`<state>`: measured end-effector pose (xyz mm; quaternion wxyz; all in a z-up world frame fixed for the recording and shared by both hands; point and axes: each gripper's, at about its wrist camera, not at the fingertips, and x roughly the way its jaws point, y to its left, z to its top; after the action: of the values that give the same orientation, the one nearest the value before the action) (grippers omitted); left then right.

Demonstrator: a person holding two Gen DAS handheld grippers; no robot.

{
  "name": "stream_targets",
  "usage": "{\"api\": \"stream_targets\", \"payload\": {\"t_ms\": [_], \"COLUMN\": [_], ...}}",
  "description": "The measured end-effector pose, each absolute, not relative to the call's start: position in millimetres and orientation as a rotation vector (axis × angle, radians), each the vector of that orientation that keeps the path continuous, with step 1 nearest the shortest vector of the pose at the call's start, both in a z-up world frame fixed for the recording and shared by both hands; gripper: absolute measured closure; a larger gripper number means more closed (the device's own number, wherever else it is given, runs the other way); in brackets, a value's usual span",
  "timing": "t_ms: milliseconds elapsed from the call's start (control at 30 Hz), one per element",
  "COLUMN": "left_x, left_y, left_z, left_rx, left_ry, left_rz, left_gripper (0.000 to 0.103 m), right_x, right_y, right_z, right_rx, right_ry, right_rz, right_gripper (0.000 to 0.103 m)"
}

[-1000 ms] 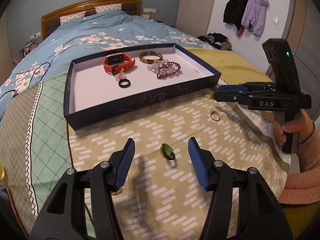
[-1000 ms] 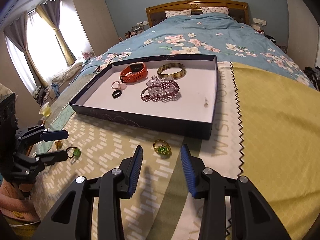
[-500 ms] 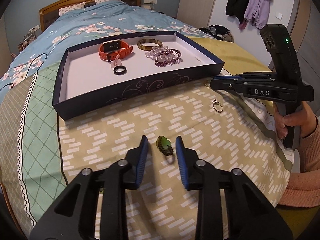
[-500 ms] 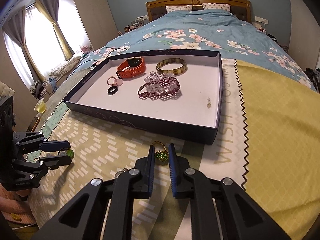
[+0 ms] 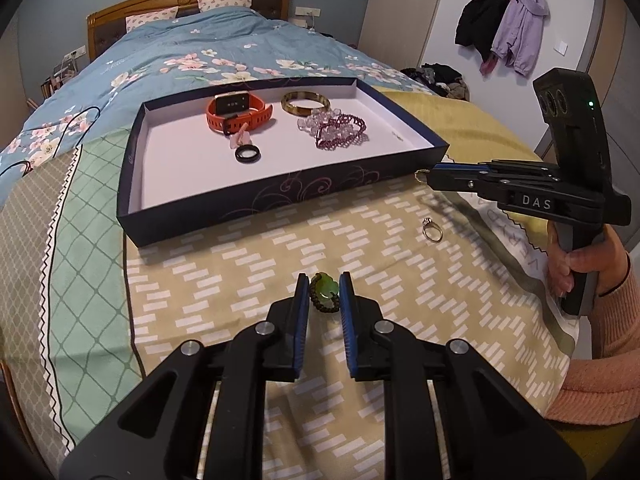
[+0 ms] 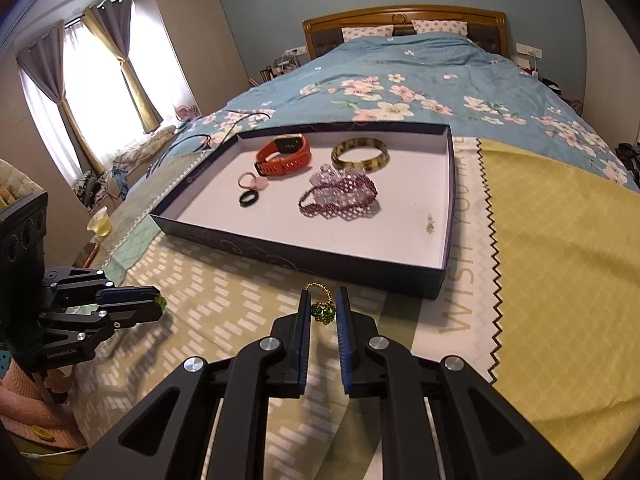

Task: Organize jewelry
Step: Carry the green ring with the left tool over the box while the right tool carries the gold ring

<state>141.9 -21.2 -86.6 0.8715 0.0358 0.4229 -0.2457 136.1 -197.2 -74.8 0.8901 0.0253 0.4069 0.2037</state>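
Note:
My left gripper (image 5: pixel 324 294) is shut on a green-stone ring (image 5: pixel 325 294) with a dark beaded band, just above the patterned cloth. My right gripper (image 6: pixel 323 312) is shut on a gold ring with a green bead cluster (image 6: pixel 322 312), close in front of the dark blue tray (image 6: pixel 304 258). The tray (image 5: pixel 256 204) holds an orange watch (image 5: pixel 236 114), a tortoiseshell bangle (image 5: pixel 306 103), purple bead bracelets (image 5: pixel 340 132), a pink ring (image 5: pixel 239 141) and a black ring (image 5: pixel 248 155). A small gold ring (image 5: pixel 432 233) lies on the cloth between the grippers.
The tray and cloths lie on a bed with a blue floral duvet (image 6: pixel 420 88). A yellow cloth (image 6: pixel 560 240) lies to the right. A cup of yellow liquid (image 6: pixel 99 224) stands at the bed's left edge. Coats (image 5: pixel 504 20) hang on the far wall.
Both grippers have closed from open: the left on the green-stone ring, the right on the gold green-bead ring. Both have moved a little forward and lifted slightly.

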Motion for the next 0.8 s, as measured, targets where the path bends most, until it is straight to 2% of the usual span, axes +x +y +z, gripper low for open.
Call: {"api": "stream_targets", "payload": {"t_ms": [800], "left_x": [153.4], "left_y": [-20.7], "left_z": [-48.8], "left_rx": [0.063], "left_ry": [0.772], "left_rz": [-0.484], "left_gripper": [0.087], "right_x": [145.7], "right_y": [-184.9], "right_z": [-41.0], "right_rx": [0.028], "right_ry": [0.744], "right_rz": [0.477], "right_gripper": [0.092]}}
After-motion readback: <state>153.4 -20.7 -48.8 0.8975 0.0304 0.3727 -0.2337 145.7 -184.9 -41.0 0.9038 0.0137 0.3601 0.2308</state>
